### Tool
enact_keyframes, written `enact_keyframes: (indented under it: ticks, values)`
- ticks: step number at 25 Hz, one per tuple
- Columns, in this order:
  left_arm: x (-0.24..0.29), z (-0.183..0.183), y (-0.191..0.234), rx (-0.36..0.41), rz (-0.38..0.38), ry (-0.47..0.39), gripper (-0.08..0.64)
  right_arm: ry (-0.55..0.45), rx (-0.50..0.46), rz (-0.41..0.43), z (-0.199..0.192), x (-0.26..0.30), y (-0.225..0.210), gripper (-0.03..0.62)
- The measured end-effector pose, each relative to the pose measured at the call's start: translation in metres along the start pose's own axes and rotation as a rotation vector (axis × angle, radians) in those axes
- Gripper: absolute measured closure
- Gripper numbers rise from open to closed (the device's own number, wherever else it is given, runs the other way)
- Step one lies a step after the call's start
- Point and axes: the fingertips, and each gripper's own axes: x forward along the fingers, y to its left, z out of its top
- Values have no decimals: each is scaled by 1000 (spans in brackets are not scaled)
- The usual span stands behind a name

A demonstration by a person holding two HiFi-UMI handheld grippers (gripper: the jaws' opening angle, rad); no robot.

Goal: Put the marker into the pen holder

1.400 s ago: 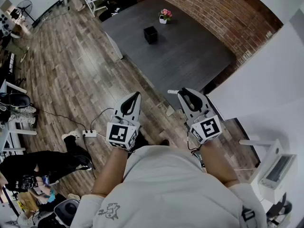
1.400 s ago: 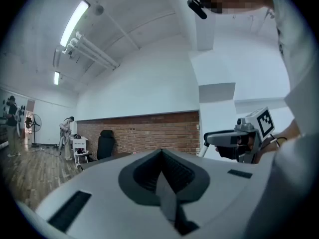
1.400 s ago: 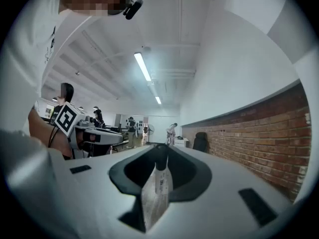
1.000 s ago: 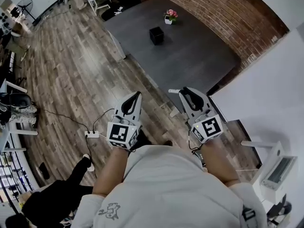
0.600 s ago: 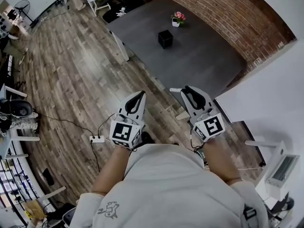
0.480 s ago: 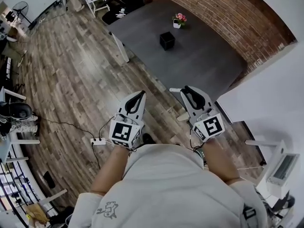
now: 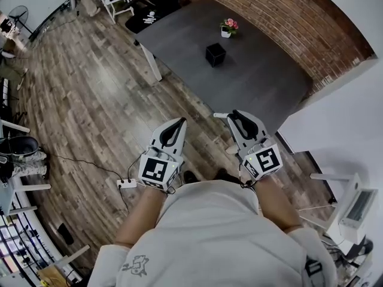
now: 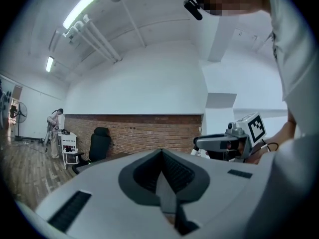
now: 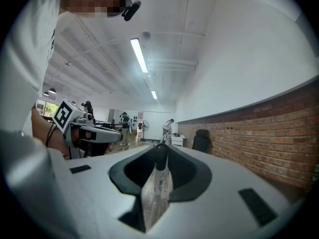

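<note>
White-bodied with a dark cap, the marker [image 9: 158, 183] is clamped between the 2 jaws of your right gripper [image 9: 160, 158]. The jaws stand partly apart, with their pads pressed on the barrel. In the right gripper view the marker stands upright across the jaw gap, cap at the top. In the head view, a short pale end of it [image 7: 220, 116] pokes out sideways from the right gripper's tips [image 7: 233, 115], toward your left side.

Your left gripper [image 7: 178, 123] is level with the right one and just beside it. The left gripper view shows its 2 jaws [image 8: 163, 183] closed together with nothing between them.

You hold both grippers out in front of your chest above the wooden floor [image 7: 90, 94]. The right one is near the closest edge of the dark grey table [image 7: 257, 76].

The pen holder [image 7: 215, 54], a black cube-shaped cup, stands upright near the middle of that table, well apart from the marker. A small white pot of pink flowers [image 7: 227, 28] sits beyond it, nearer the brick wall [image 7: 281, 11].

On the floor below your left gripper lies a white power strip [image 7: 125, 183] with a cable running from it.
</note>
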Motion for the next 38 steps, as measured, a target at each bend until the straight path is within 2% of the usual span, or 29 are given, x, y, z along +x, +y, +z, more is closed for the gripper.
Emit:
enact_keyframes:
  ticks: [4,9,18,24,27,31,38]
  values:
    - [15,-7,8,-14,-3,10,549,13,10,-4,-9,10,-10,506]
    - [46,-9,13,-8,2,30,549,0,31,-19,-14,22,-43,506]
    - [127,-9,12,-5,14,51,549,-28,29,-21,-12,42,-132,506]
    - [182,-2,-2,23,3,45,549,-53,35,-44,-11,33,-190,506]
    - [202,-5,-13,14,-11,50,549,-56,48,-63,-15,24,-213,506]
    - [222,-9,-26,19,-46,71,549,-58,65,-85,-20,17,-233,506]
    - [248,-15,-24,22,-88,91,549,-41,78,-113,-29,20,-252,506]
